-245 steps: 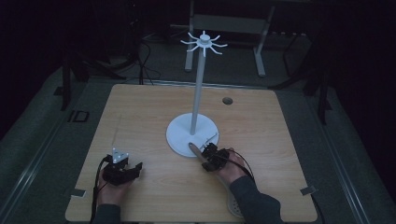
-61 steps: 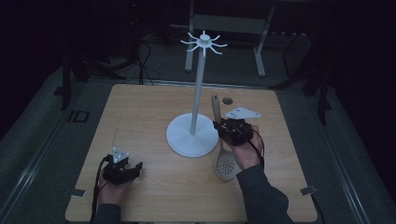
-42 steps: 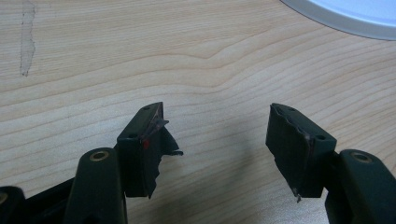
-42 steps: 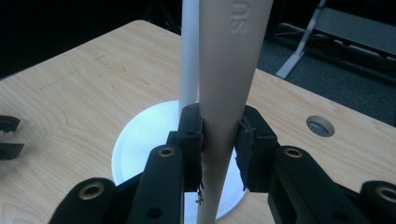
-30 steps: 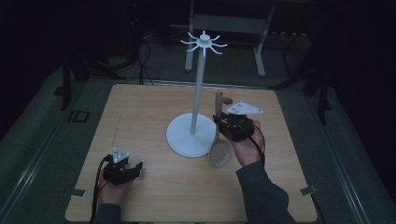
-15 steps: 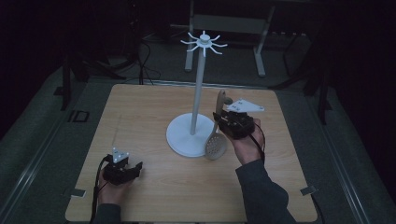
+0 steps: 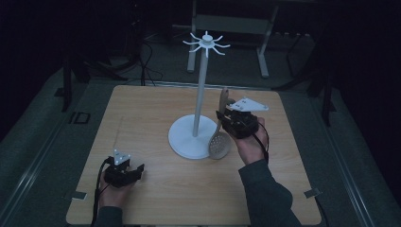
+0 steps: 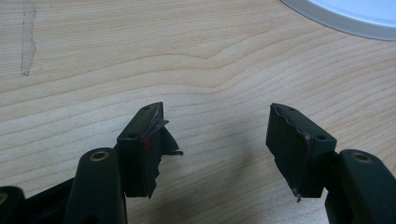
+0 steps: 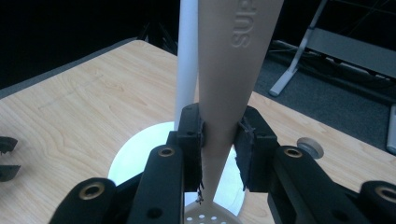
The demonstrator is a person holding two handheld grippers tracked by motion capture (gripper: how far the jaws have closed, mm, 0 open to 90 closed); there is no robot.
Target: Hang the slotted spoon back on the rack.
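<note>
In the high view, the right gripper [image 7: 226, 118] is gripping a beige slotted spoon [image 7: 220, 137] by its handle, holding it nearly upright with the handle end pointing up and the perforated bowl hanging down over the near right edge of the round base of a white stand [image 7: 197, 108]. The stand is standing near the middle of a light wooden table [image 7: 142, 109], its thin pole rising to a ring of short hooks at the top. The spoon is sitting just to the right of the pole, close beside it but apart from it, well below the hooks. The left gripper [image 7: 128, 174] is resting low at the near left part of the table, well apart from the stand, with its jaws spread and nothing between them. In the left gripper view, the left gripper [image 8: 215, 140] is showing its two black jaws standing wide apart over bare wood grain, with the worn pads touching nothing, and an edge of the stand's base [image 8: 345, 16] is lying at the upper right. In the right gripper view, the right gripper [image 9: 219, 140] is pressing both pads against the narrow part of the spoon's handle [image 9: 229, 70], which is widening upward, while the perforated bowl is peeking out below the jaws. The white pole [image 9: 187, 56] is rising just behind and to the left of the handle.
</note>
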